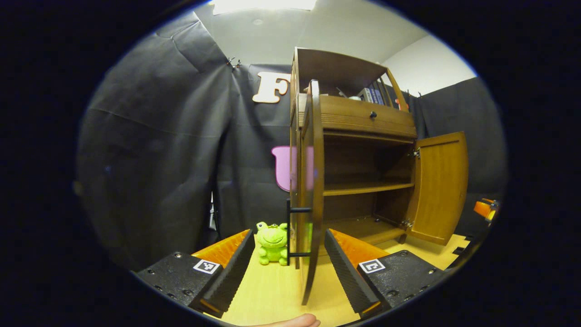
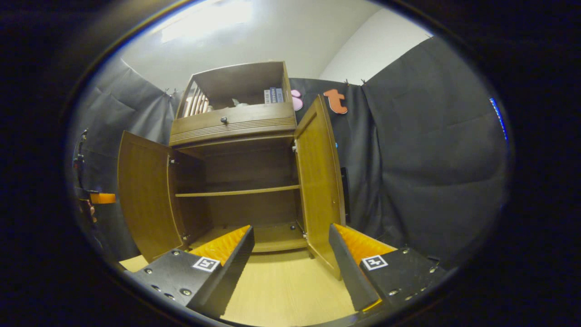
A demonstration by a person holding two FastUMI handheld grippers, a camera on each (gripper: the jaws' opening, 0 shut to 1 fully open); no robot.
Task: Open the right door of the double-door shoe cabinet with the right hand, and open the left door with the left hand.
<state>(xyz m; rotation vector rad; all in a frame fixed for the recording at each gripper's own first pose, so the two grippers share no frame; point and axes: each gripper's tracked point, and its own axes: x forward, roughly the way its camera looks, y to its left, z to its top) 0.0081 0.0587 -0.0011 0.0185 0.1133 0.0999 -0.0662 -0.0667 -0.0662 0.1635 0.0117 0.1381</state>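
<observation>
The shoe cabinet [image 2: 236,150] stands toward the back edge of the desk [image 2: 281,286] with both doors swung wide, so the task looks essentially done. In the left gripper view the left door [image 1: 311,190] is edge-on between the fingers of the left gripper [image 1: 289,265], which are spread and not pressing it; its black bar handle [image 1: 292,231] sits just ahead, probably the part used for pulling. A green frog toy [image 1: 272,243] sits on the desk beside that door. In the right gripper view the right gripper [image 2: 290,268] is likewise released, holding nothing, with the right door [image 2: 320,181] standing open just ahead of its fingers. The shelves look empty, though the lower corners are dim.
</observation>
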